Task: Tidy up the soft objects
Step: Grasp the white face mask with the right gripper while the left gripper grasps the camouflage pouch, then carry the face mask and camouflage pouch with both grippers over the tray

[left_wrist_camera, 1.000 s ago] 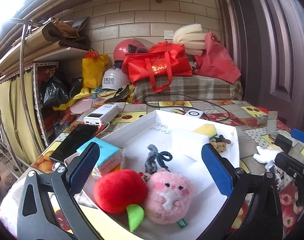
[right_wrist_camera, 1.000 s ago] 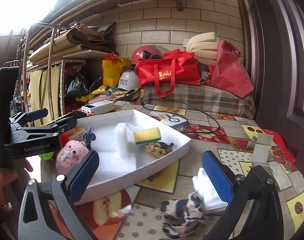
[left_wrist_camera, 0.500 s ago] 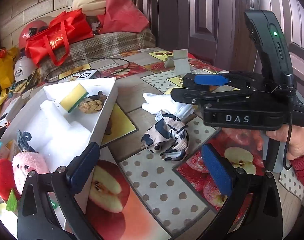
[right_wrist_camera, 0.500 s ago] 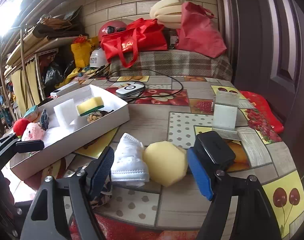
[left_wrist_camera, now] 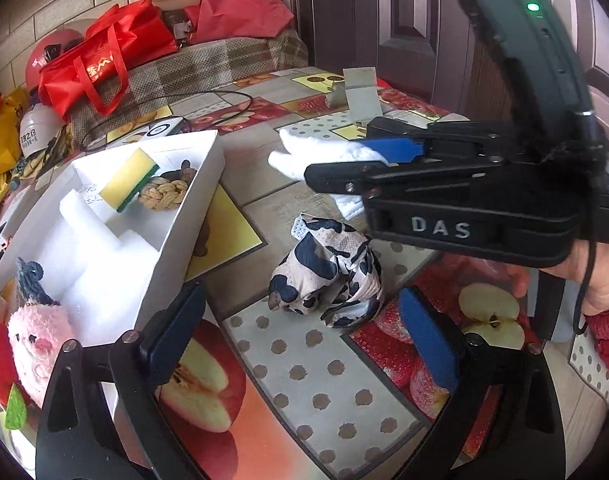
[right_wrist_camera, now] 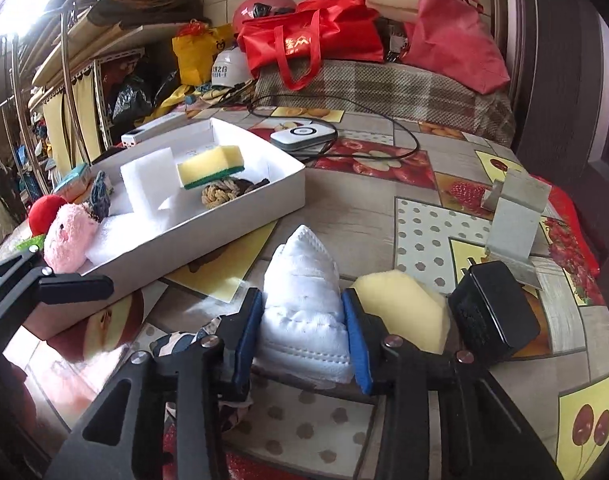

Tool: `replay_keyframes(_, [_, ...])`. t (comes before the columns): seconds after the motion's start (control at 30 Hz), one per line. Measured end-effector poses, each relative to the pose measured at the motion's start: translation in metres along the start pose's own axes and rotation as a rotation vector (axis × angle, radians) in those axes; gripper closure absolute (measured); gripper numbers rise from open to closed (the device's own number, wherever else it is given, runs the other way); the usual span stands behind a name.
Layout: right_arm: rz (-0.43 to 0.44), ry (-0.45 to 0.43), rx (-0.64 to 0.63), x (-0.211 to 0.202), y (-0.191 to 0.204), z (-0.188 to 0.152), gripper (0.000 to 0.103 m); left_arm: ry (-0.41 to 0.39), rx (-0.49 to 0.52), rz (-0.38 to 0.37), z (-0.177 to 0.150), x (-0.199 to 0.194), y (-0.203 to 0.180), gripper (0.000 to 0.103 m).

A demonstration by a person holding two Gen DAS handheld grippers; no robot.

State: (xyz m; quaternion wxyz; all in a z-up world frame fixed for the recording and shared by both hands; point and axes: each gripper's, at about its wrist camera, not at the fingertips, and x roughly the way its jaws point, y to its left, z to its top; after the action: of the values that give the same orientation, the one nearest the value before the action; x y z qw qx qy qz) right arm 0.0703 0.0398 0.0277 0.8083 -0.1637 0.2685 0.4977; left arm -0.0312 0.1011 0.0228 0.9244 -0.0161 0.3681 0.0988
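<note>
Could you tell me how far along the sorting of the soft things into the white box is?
Partly done. The white box already holds a yellow sponge, a knotted rope and foam blocks. In hand: the right gripper, whose jaws have just been closing, is clamped on the white mask. Left: the cow-print cloth, between the open left gripper's fingers, and the pale sponge.
</note>
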Motion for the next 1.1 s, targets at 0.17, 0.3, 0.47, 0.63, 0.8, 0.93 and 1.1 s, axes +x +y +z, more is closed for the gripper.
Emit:
replay_keyframes(0.17, [-0.001, -0.12, 0.109, -0.033, -0.018, -0.01, 0.063, 0.02, 0.002, -0.011, 0.01, 0.016, -0.007, 0.01])
replay_keyframes(0.3, [-0.012, -0.163, 0.132, -0.048, -0.023, -0.014, 0.063, 0.098, 0.038, -0.028, 0.017, 0.036, -0.016, 0.034])
replay_keyframes(0.47, [-0.022, -0.199, 0.161, -0.053, -0.028, -0.014, 0.063, 0.074, 0.012, -0.079, 0.018, 0.032, -0.013, 0.067])
replay_keyframes(0.63, [-0.051, -0.248, 0.209, -0.066, -0.033, -0.022, 0.063, -0.173, -0.007, -0.038, 0.012, -0.015, -0.01, 0.067])
replay_keyframes(0.8, [-0.076, -0.299, 0.213, -0.088, -0.028, -0.034, 0.063, -0.388, -0.02, 0.043, -0.011, -0.066, -0.003, 0.067])
replay_keyframes(0.93, [-0.085, -0.324, 0.156, -0.098, -0.012, -0.04, 0.063, -0.425, -0.056, 0.099, -0.024, -0.085, 0.014, 0.067])
replay_keyframes(1.1, [-0.071, -0.322, 0.086, -0.098, 0.009, -0.04, 0.063, -0.423, -0.114, 0.139, -0.034, -0.092, 0.038, 0.067])
